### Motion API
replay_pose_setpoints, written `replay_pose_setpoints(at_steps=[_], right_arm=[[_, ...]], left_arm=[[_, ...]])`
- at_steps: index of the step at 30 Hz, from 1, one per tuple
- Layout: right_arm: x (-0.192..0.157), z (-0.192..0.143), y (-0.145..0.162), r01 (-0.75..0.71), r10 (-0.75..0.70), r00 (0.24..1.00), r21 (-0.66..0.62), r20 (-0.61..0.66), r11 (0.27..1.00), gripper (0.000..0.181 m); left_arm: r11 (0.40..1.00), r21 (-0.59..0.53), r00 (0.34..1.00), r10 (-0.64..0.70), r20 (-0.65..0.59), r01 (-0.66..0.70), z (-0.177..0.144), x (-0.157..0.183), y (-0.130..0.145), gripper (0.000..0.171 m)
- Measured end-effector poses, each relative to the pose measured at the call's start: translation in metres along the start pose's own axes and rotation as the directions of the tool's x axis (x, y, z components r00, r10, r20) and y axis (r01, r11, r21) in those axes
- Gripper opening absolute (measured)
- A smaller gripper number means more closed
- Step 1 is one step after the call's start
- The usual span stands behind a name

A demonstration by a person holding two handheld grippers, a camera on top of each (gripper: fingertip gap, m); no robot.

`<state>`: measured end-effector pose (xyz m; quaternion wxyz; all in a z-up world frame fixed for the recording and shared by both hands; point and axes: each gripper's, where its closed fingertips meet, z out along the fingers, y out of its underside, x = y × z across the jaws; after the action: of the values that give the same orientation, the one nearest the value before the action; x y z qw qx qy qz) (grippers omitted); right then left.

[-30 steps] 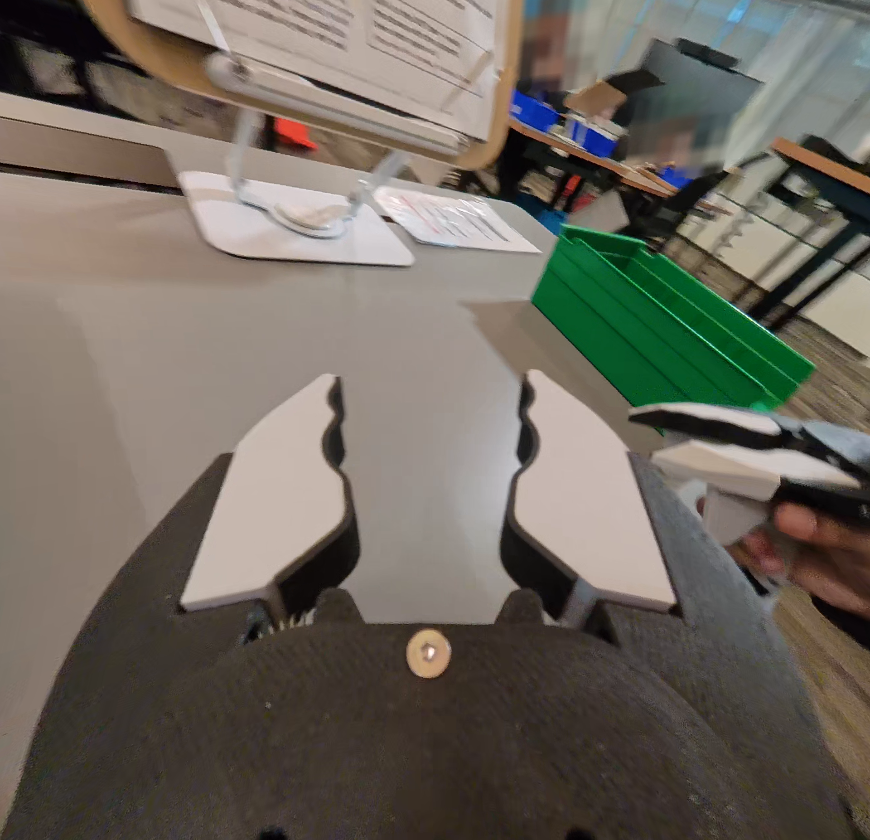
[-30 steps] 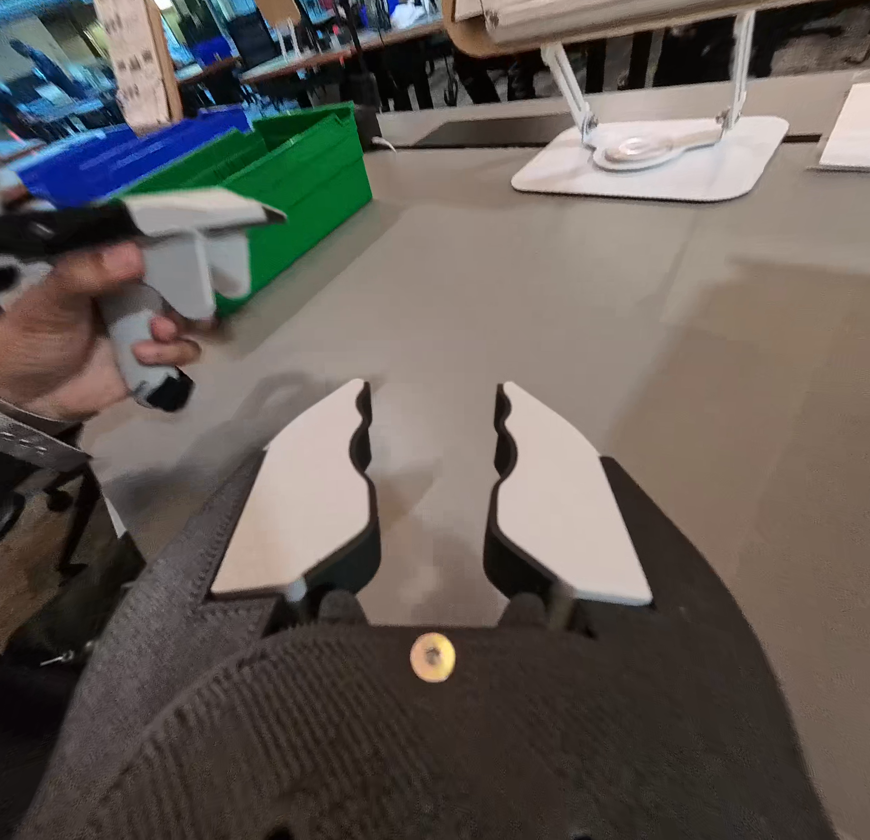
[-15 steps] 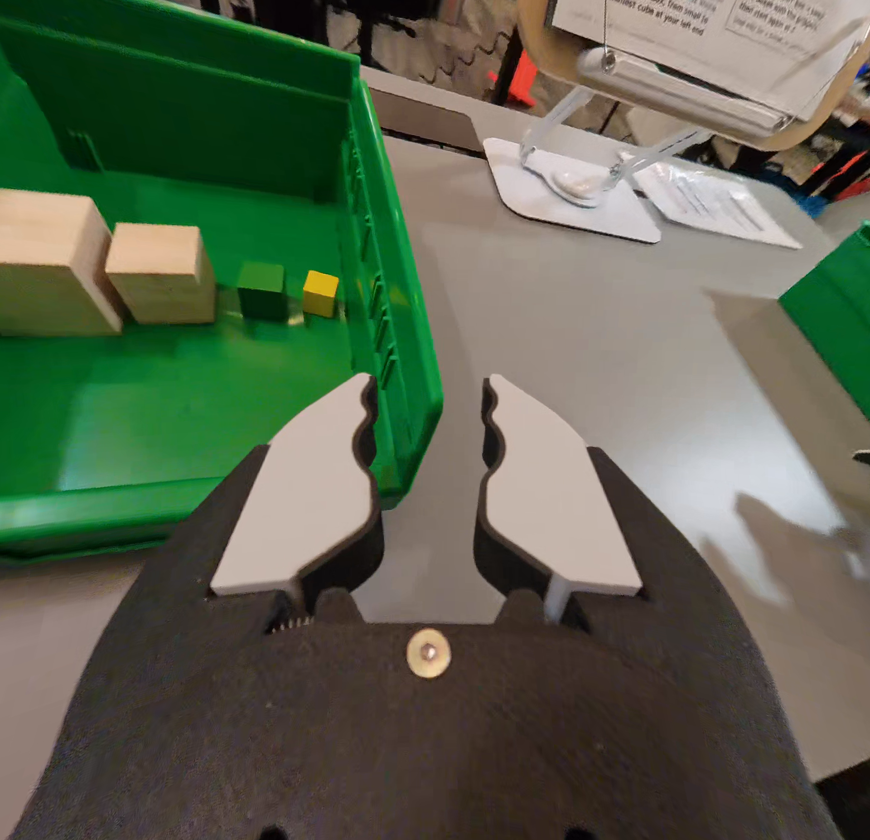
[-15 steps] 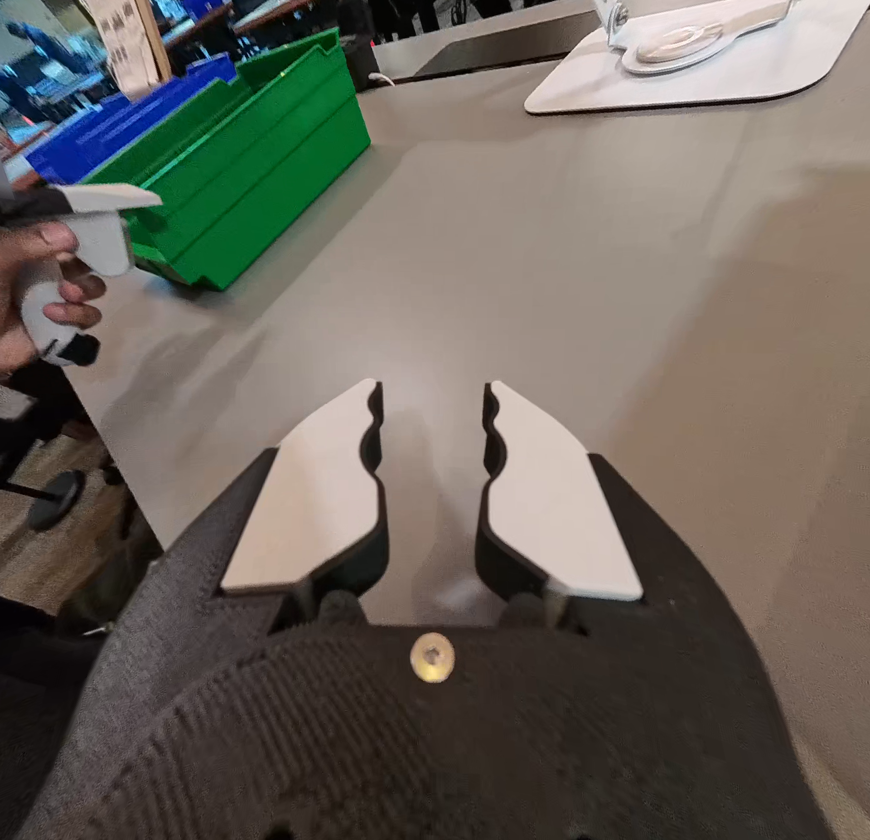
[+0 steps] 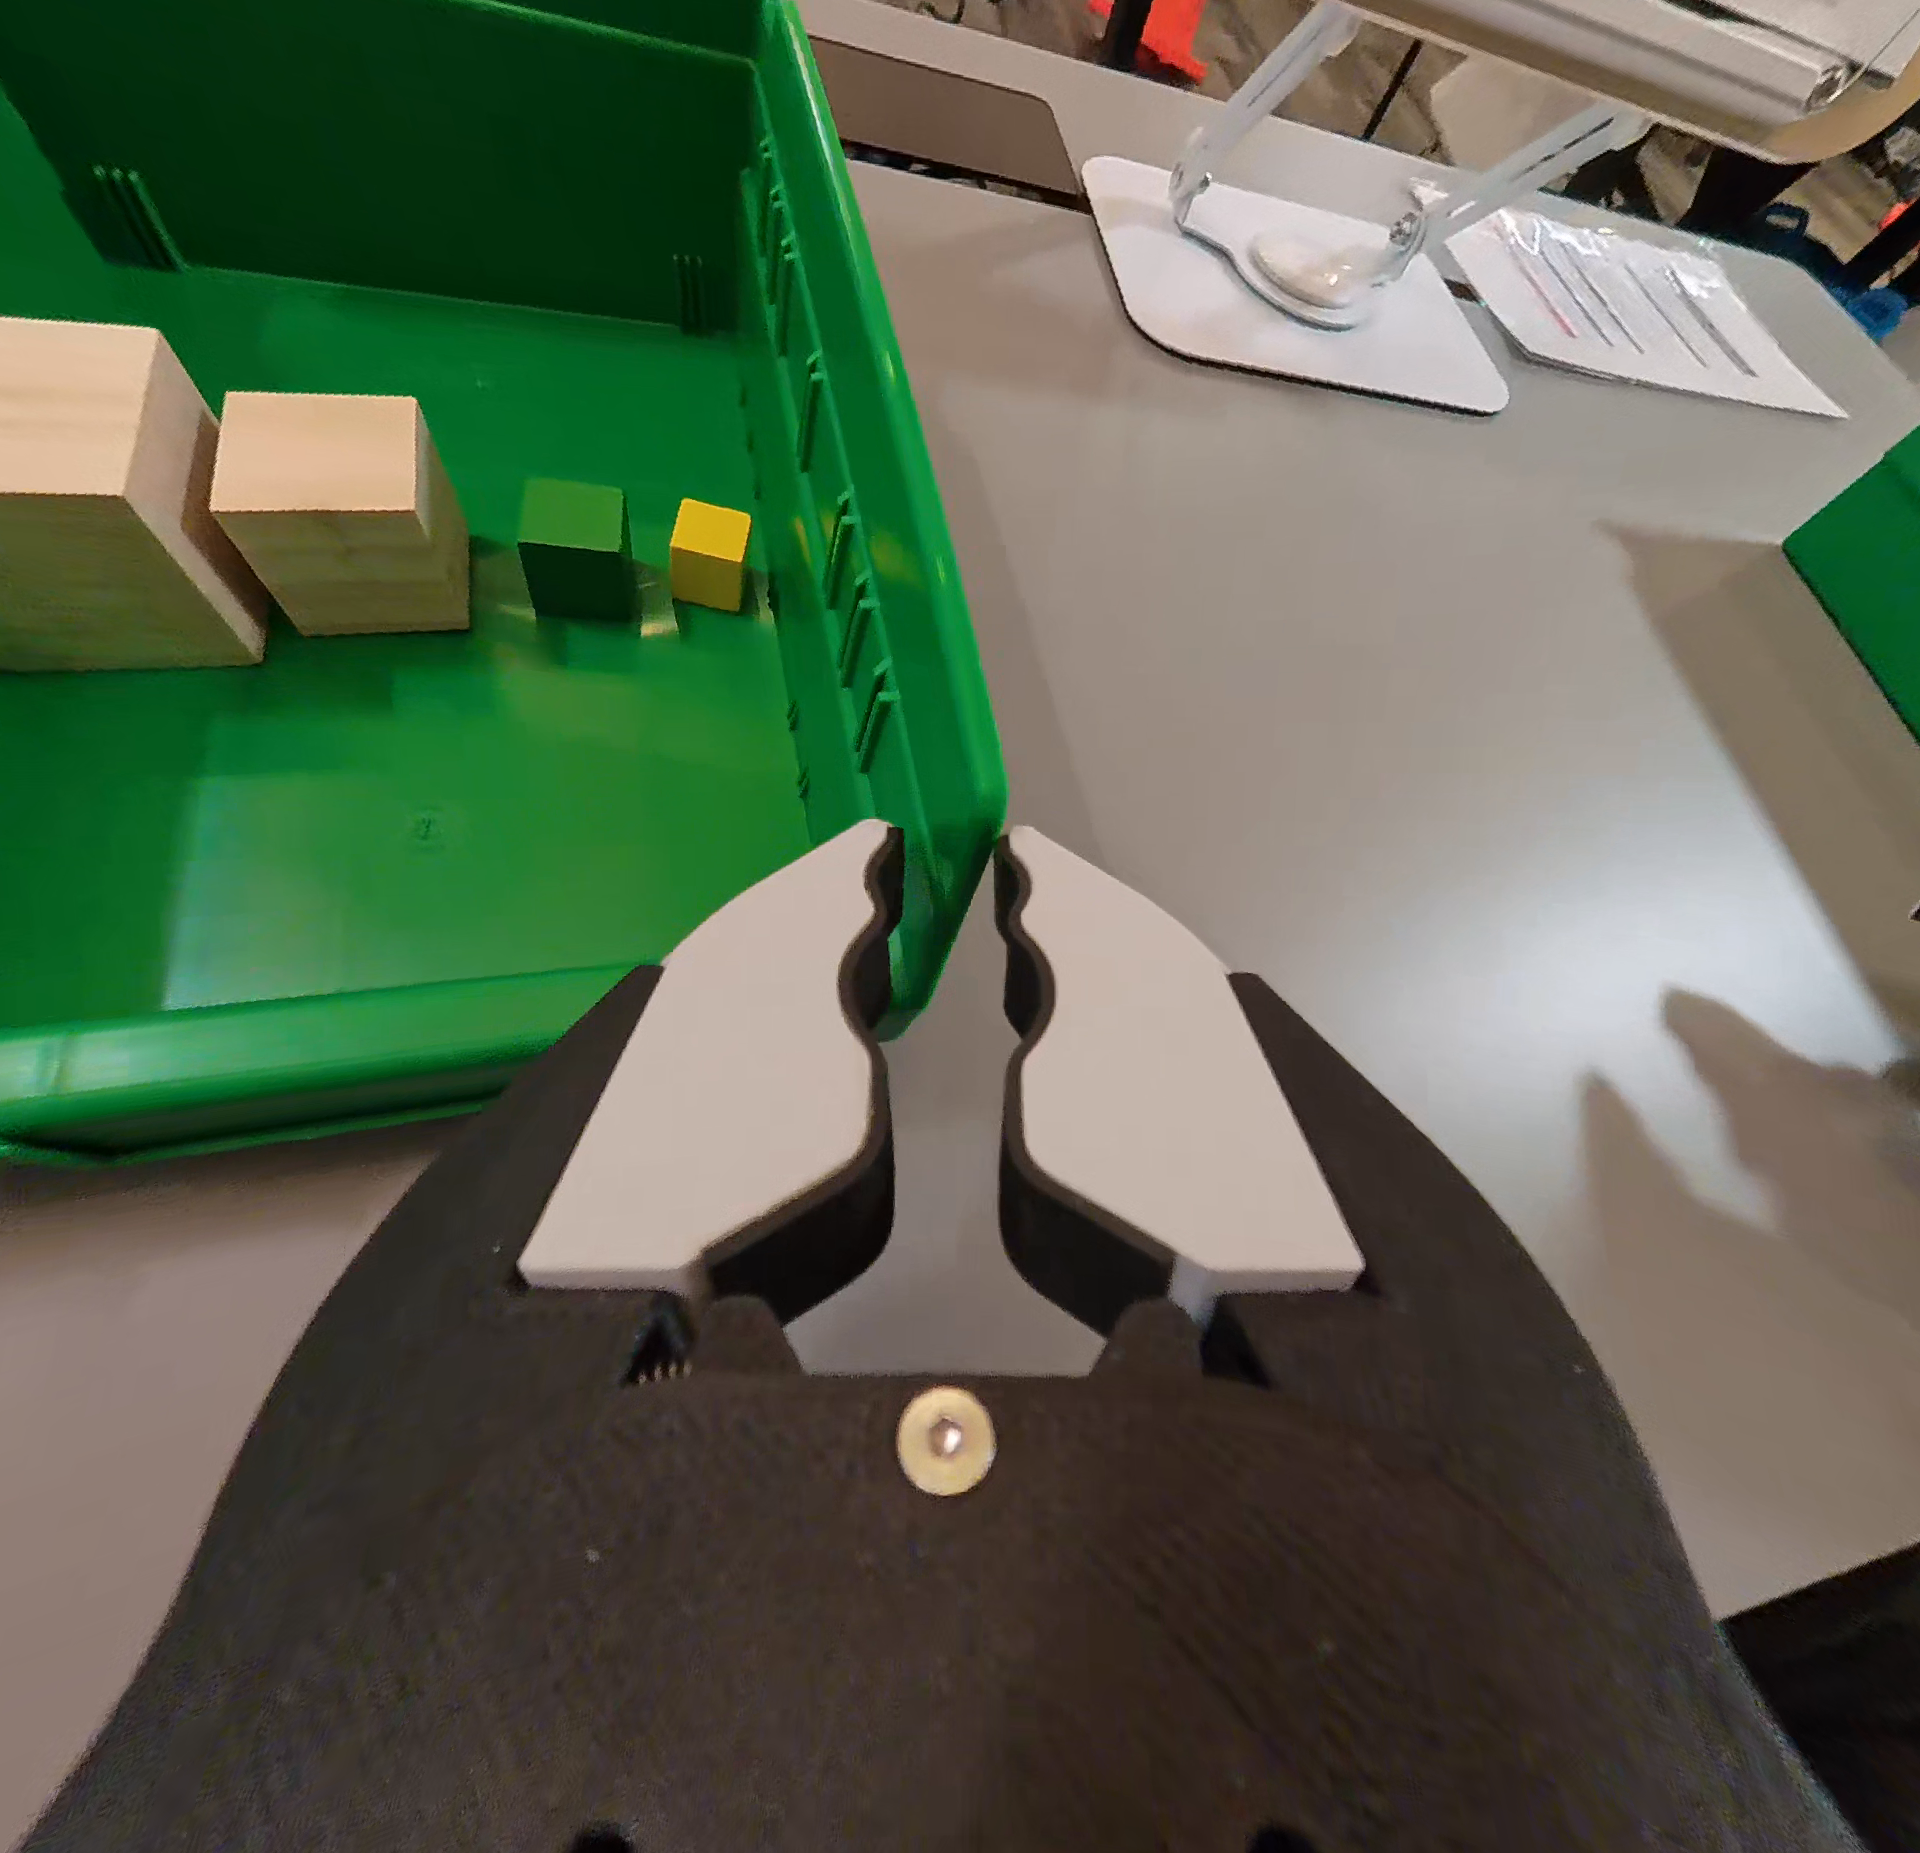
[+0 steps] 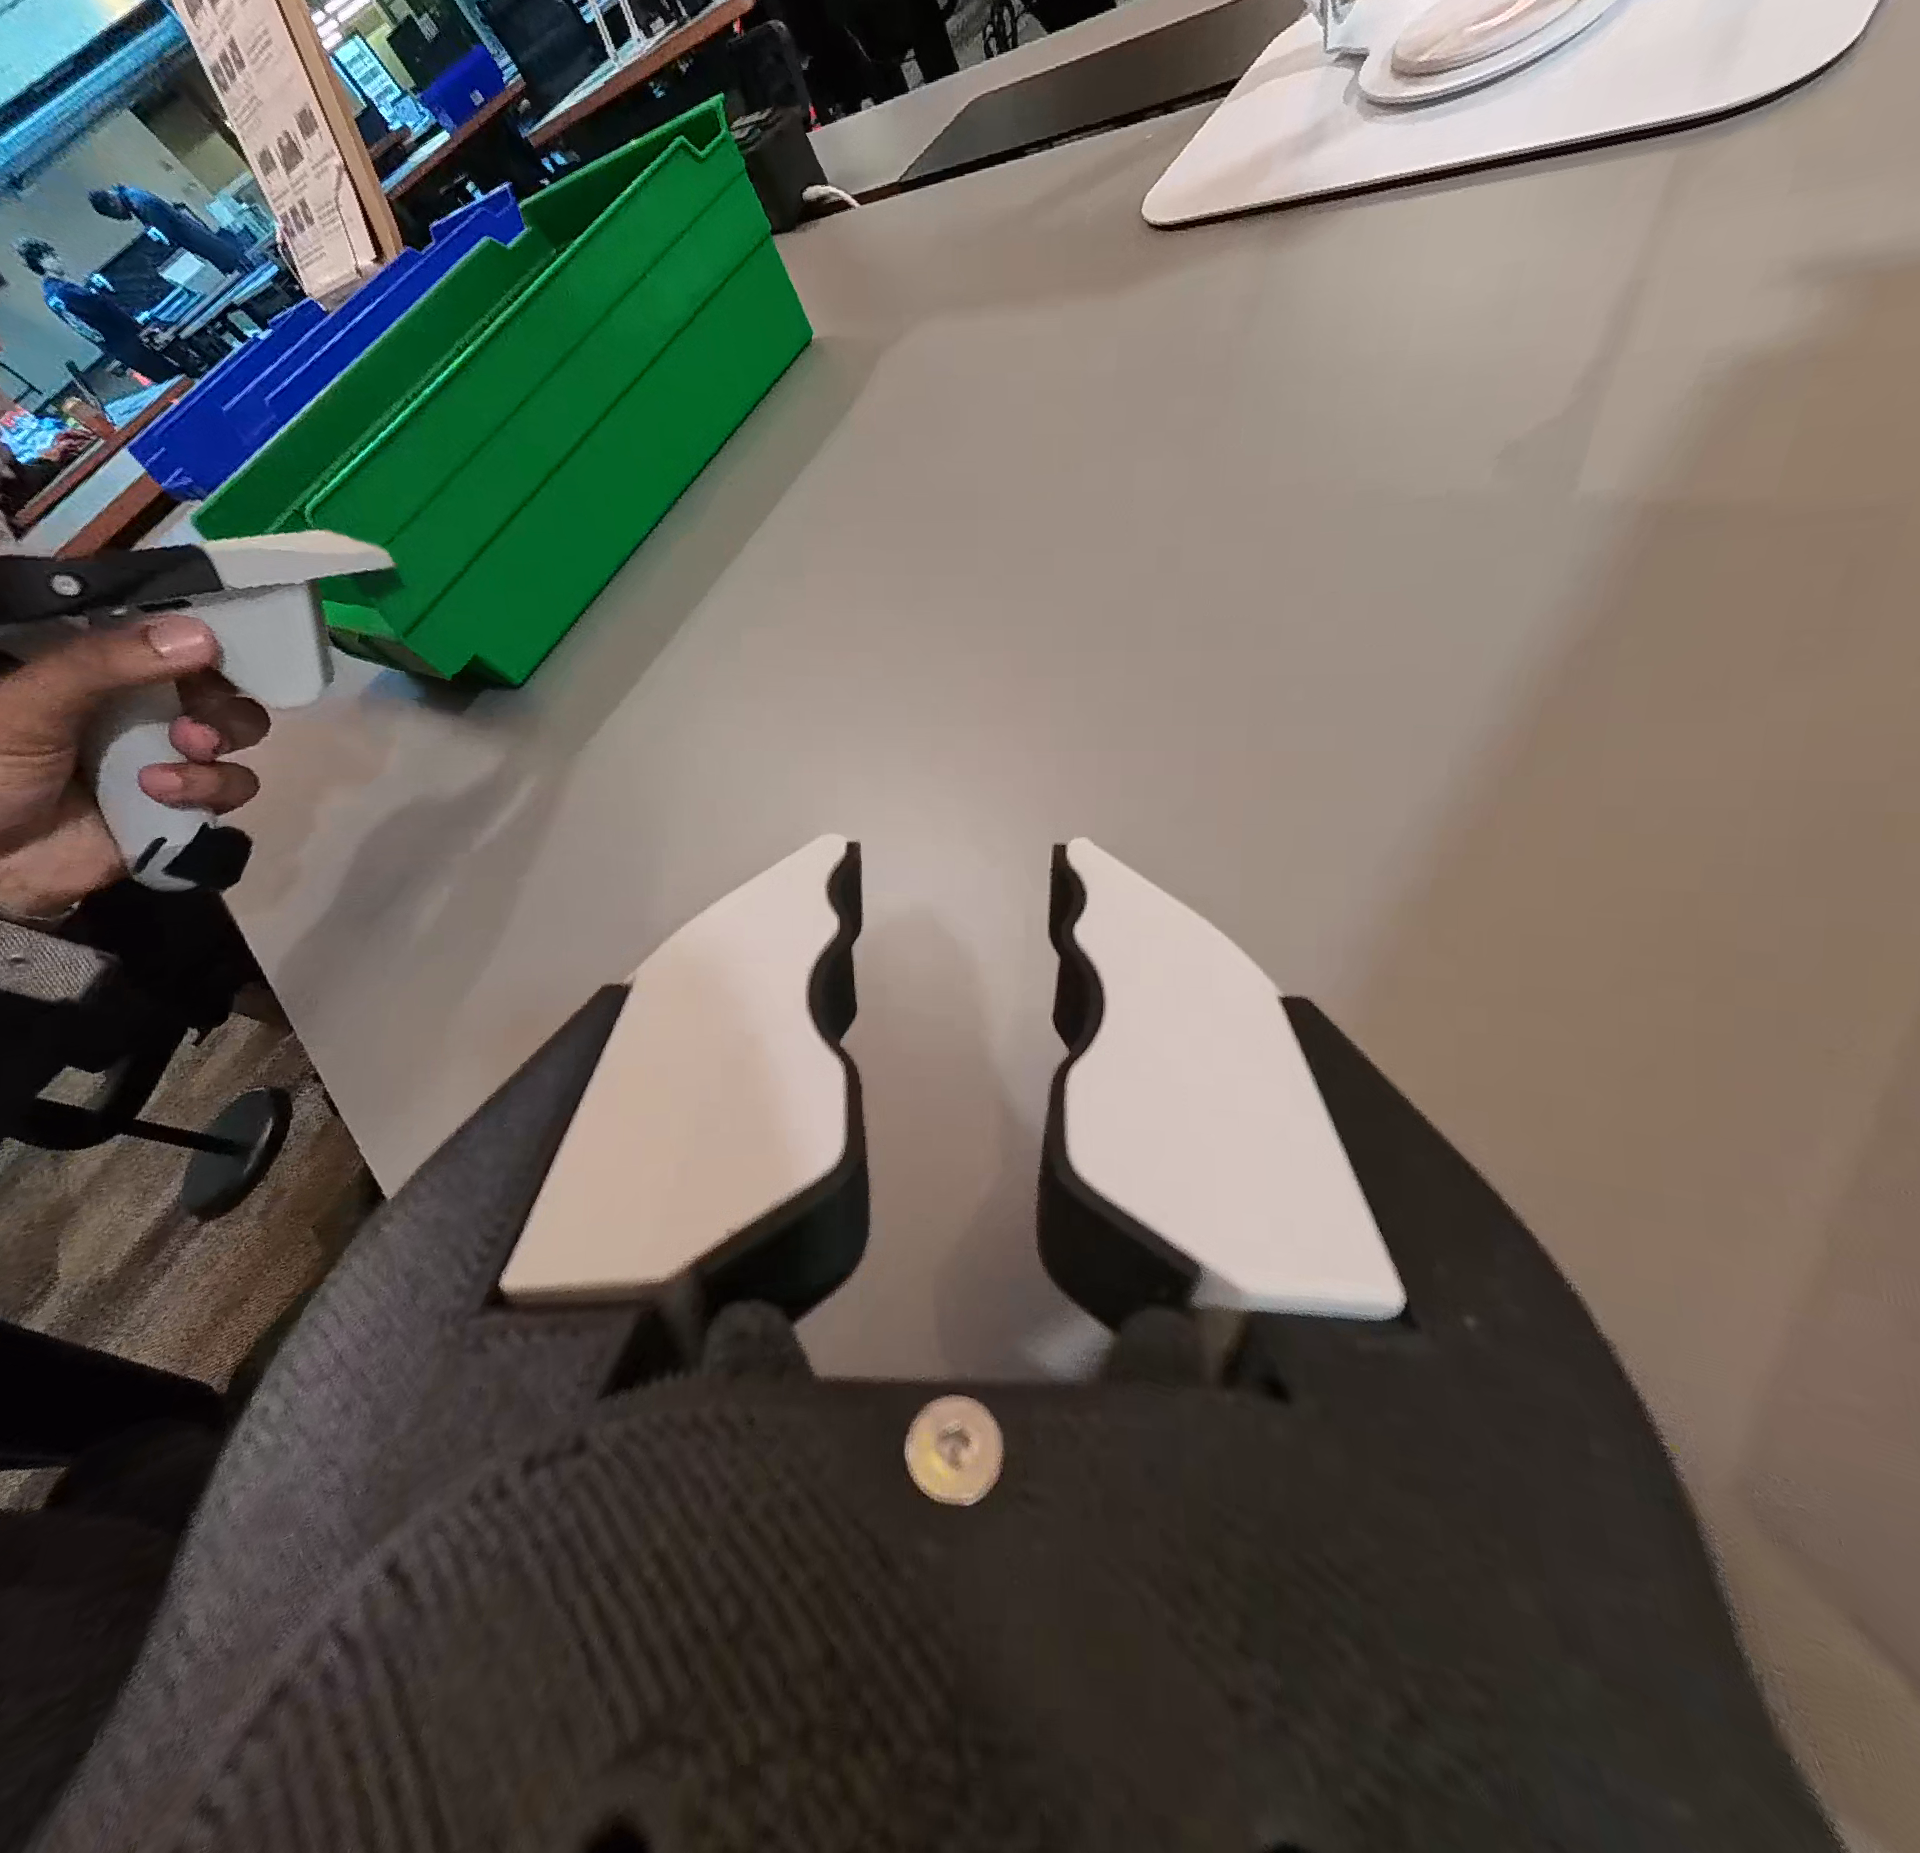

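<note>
Grey tabletop (image 5: 1351, 764), matte, carrying all items. Green plastic bin (image 5: 914, 660), open-topped, at its left side; contents in a row along the floor, largest to smallest: large pale wooden block (image 5: 83, 515), smaller wooden block (image 5: 332, 515) just beside it, dark green cube (image 5: 577, 562), yellow cube (image 5: 710, 553) nearest the right wall. Second green bin (image 5: 1870, 577), only a corner visible at the right edge, contents hidden. White stand base (image 5: 1299, 338) and a printed sheet (image 5: 1642, 317) at the far side. Left gripper (image 5: 943, 847): fingers narrowly parted, straddling the first bin's near right corner rim, contact not clear. Right gripper (image 6: 956, 853): fingers released, empty, over bare tabletop.
</note>
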<state>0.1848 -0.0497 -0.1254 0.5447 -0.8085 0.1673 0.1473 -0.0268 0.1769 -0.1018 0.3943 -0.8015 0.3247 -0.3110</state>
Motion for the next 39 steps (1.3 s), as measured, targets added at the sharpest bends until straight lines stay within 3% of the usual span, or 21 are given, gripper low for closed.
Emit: replay_pose_setpoints(at_steps=[5, 8, 9, 11, 13, 14, 16, 18, 20, 23, 28, 34, 39], right_arm=[[0.001, -0.002, -0.001, 0.043, -0.043, 0.999, 0.0, -0.02, 0.999, 0.034], [0.002, -0.002, -0.001, 0.028, -0.028, 1.0, 0.005, -0.013, 1.0, 0.032], [0.002, -0.001, -0.001, 0.012, -0.012, 1.0, 0.01, -0.006, 1.0, 0.031], [0.0, 0.001, -0.002, -0.029, 0.028, 0.999, 0.014, 0.015, 0.999, 0.031], [-0.002, 0.002, -0.003, -0.067, 0.066, 0.997, 0.017, 0.034, 0.998, 0.031], [-0.004, 0.002, -0.005, -0.081, 0.08, 0.996, 0.024, 0.04, 0.996, 0.03], [-0.007, 0.001, -0.011, -0.089, 0.087, 0.995, 0.045, 0.041, 0.995, 0.03], [-0.008, -0.002, -0.016, -0.073, 0.071, 0.997, 0.07, 0.027, 0.995, 0.029], [-0.006, -0.005, -0.017, -0.047, 0.047, 0.999, 0.08, -0.001, 0.996, 0.028], [-0.001, -0.005, -0.011, -0.014, 0.017, 0.999, 0.056, -0.048, 0.998, 0.027], [0.008, -0.004, -0.002, 0.02, -0.018, 0.996, 0.025, -0.093, 0.999, 0.026], [0.014, -0.004, -0.006, -0.022, 0.026, 0.996, 0.044, -0.086, 0.999, 0.024], [0.015, -0.008, -0.012, -0.08, 0.084, 0.995, 0.079, -0.05, 0.994, 0.022]], left_arm=[[0.995, 0.1, 0.999, 0.019, -0.047, -0.014, -0.029, -0.009, -0.035, 0.043], [0.958, 0.08, 0.951, 0.282, -0.128, -0.274, -0.037, -0.017, -0.065, 0.042], [0.913, 0.027, 0.896, 0.406, -0.179, -0.408, -0.032, -0.02, -0.069, 0.042], [0.741, -0.13, 0.738, 0.602, -0.304, -0.658, -0.016, -0.035, -0.065, 0.046], [0.544, -0.216, 0.562, 0.624, -0.542, -0.811, -0.008, -0.04, -0.05, 0.047], [0.494, -0.193, 0.498, 0.618, -0.609, -0.848, -0.002, -0.039, -0.051, 0.043], [0.449, -0.173, 0.444, 0.614, -0.653, -0.876, 0.02, -0.038, -0.06, 0.044], [0.365, -0.215, 0.409, 0.623, -0.667, -0.906, 0.046, -0.048, -0.061, 0.048], [0.283, -0.249, 0.375, 0.634, -0.676, -0.926, 0.07, -0.06, -0.058, 0.048], [0.205, -0.294, 0.357, 0.606, -0.711, -0.933, 0.094, -0.073, -0.044, 0.048], [0.154, -0.262, 0.301, 0.602, -0.74, -0.953, 0.114, -0.073, -0.03, 0.043], [0.1, -0.267, 0.272, 0.603, -0.75, -0.958, 0.121, -0.074, -0.021, 0.025], [0.081, -0.289, 0.275, 0.621, -0.734, -0.954, 0.119, -0.075, -0.022, 0.024]])
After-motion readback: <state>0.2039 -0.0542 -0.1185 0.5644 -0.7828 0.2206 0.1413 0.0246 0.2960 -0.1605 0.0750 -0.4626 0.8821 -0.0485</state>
